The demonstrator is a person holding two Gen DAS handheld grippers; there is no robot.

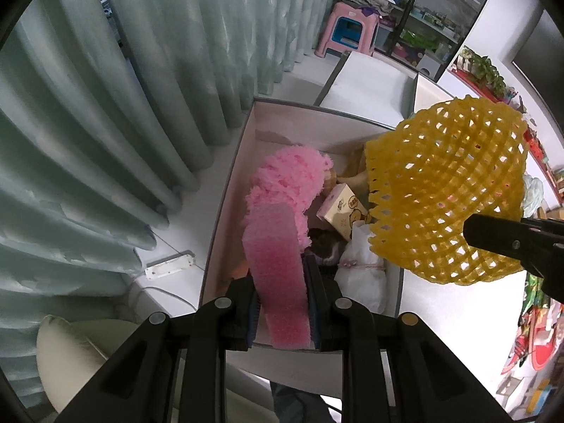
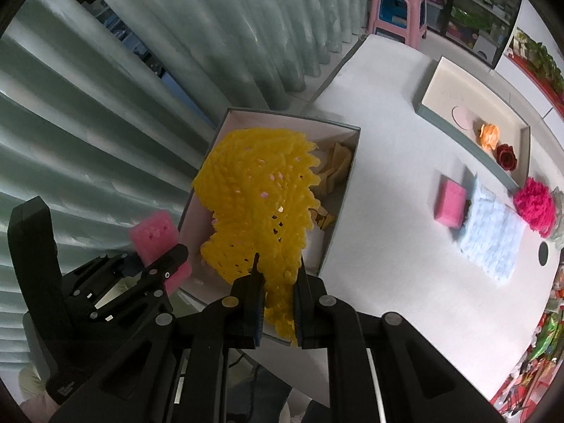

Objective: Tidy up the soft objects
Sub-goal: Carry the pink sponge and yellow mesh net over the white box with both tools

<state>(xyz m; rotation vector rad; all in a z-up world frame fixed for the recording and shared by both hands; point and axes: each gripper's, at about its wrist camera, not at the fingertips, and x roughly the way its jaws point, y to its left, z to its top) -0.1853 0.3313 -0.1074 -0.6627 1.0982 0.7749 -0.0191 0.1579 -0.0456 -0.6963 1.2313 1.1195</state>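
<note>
My left gripper (image 1: 282,264) is shut on a pink foam sponge (image 1: 276,268) and holds it above the near end of an open box (image 1: 225,197). The box holds a fluffy pink ball (image 1: 292,176), a small yellow carton (image 1: 343,211) and a white pouch (image 1: 359,268). My right gripper (image 2: 278,264) is shut on a yellow foam net (image 2: 257,197) and holds it over the same box (image 2: 338,194). The net (image 1: 447,190) also shows in the left wrist view, and the left gripper with the sponge (image 2: 158,243) in the right wrist view.
On the white table (image 2: 387,112) lie another pink sponge (image 2: 451,204), a light blue fluffy cloth (image 2: 493,236), a magenta pompom (image 2: 535,204) and a box lid (image 2: 469,148) with an orange and a red flower. Green curtains (image 1: 105,123) hang left. A pink stool (image 1: 347,31) stands behind.
</note>
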